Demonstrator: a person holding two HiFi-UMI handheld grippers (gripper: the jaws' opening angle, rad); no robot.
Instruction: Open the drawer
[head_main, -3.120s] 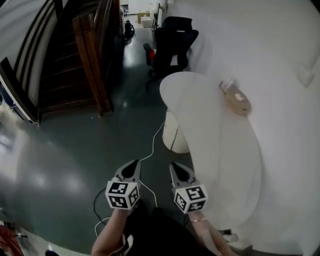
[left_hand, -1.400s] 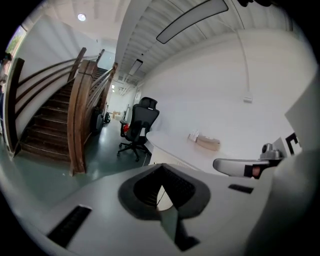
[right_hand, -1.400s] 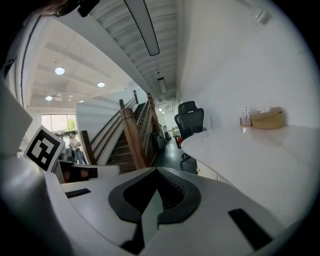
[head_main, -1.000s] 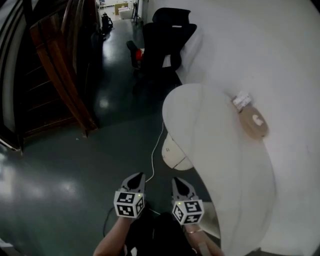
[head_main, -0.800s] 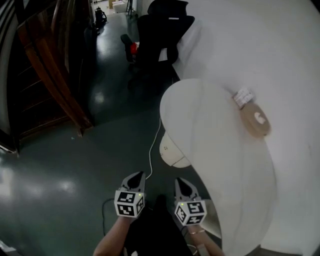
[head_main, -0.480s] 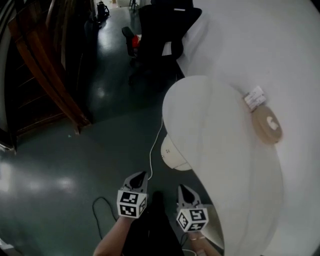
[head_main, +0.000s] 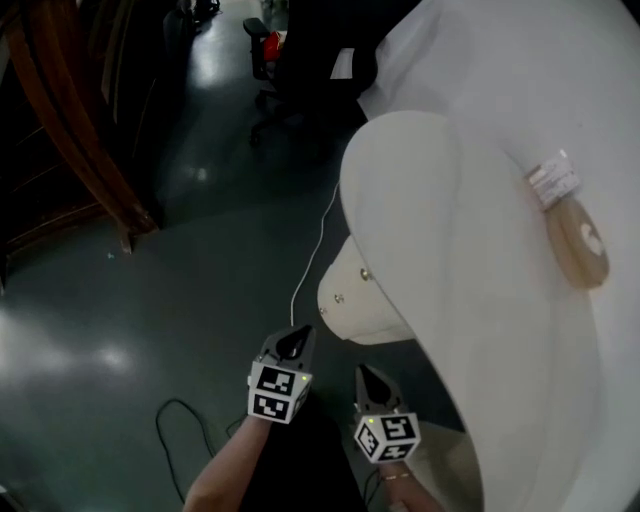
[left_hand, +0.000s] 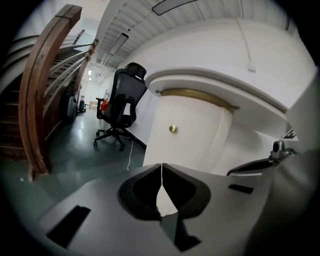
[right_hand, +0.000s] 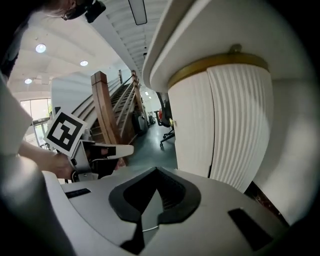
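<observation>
While the left gripper (head_main: 296, 338) and right gripper (head_main: 362, 376) are hovering near the drawer (head_main: 368, 308) under the white table (head_main: 430, 220), both sets of fingers are sitting closed — totally empty.

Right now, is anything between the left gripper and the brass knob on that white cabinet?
Nothing visible. The left gripper, jaws together, faces the brass knob across open air. The white cable runs down to the floor off to the left, clear of that line.

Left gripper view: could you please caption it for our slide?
Shut, empty left gripper aimed at the brass knob of a white curved cabinet, office chair beyond.
</observation>
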